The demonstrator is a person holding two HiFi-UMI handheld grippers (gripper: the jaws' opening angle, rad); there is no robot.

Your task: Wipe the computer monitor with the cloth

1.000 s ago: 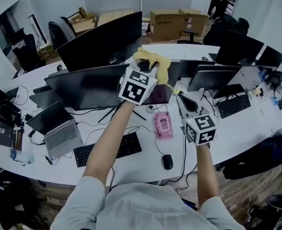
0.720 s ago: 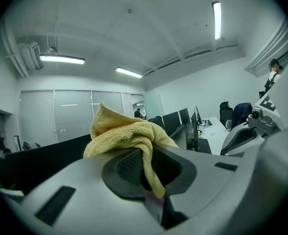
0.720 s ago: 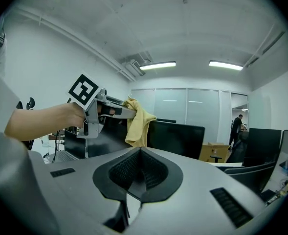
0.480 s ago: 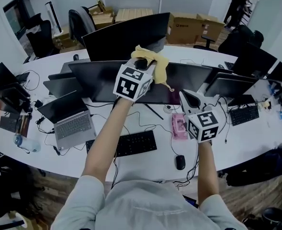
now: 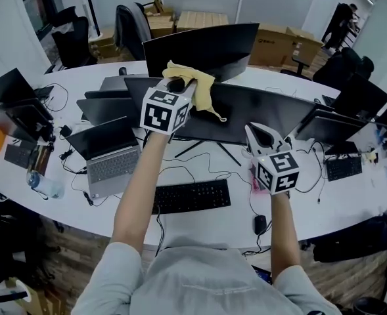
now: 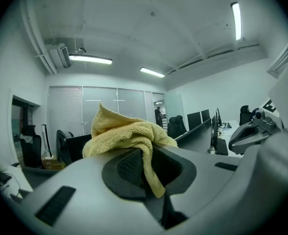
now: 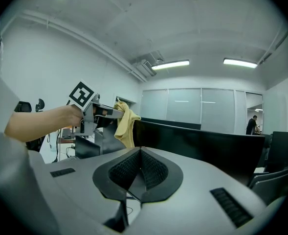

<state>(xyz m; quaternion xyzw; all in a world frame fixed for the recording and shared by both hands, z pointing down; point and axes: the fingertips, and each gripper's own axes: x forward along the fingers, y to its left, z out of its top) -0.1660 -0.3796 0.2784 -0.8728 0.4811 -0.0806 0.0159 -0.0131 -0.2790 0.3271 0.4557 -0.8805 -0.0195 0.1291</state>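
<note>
Cloth point(image 6: 126, 135) yellow, nubby, crumpled

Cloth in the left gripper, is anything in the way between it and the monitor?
Nothing visible. The left gripper holds the yellow cloth right at the top edge of the wide black monitor, with no object between them.

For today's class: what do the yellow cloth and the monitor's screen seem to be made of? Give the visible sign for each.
The cloth looks like soft terry or microfibre fabric, matte: its nubbly, looped pile and limp folds show where the left gripper clamps it. The monitor screen is a smooth, dark, low-gloss panel, probably plastic or coated glass. The pictures cannot settle which.
</note>
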